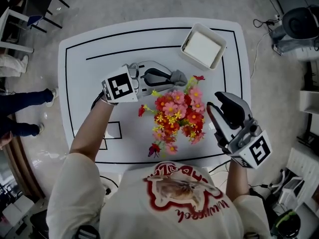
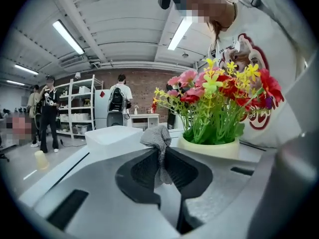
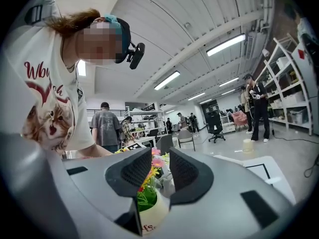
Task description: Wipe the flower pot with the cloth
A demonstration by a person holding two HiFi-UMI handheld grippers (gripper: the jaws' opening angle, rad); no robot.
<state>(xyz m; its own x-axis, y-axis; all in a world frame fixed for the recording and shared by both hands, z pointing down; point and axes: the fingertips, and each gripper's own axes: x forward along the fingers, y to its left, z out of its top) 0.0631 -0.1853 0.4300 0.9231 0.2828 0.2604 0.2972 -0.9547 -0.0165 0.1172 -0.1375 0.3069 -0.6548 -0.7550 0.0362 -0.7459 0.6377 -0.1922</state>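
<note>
A cream flower pot (image 2: 209, 148) full of red, pink and yellow artificial flowers (image 1: 174, 114) stands mid-table; in the head view the blooms hide the pot. My left gripper (image 1: 169, 76) is at the flowers' far left, shut on a crumpled grey cloth (image 2: 157, 136) that sticks out past its fingertips a little short of the pot. My right gripper (image 1: 214, 106) is at the flowers' right side, pointing level at them. Its jaws stand open, and the pot (image 3: 152, 215) shows in the gap between them with no pad seen pressing on it.
A white rectangular tray (image 1: 203, 46) sits at the table's far right corner, behind the left gripper's reach. The white table (image 1: 89, 83) has black lines marked on it. People, shelves and chairs stand around the room beyond the table.
</note>
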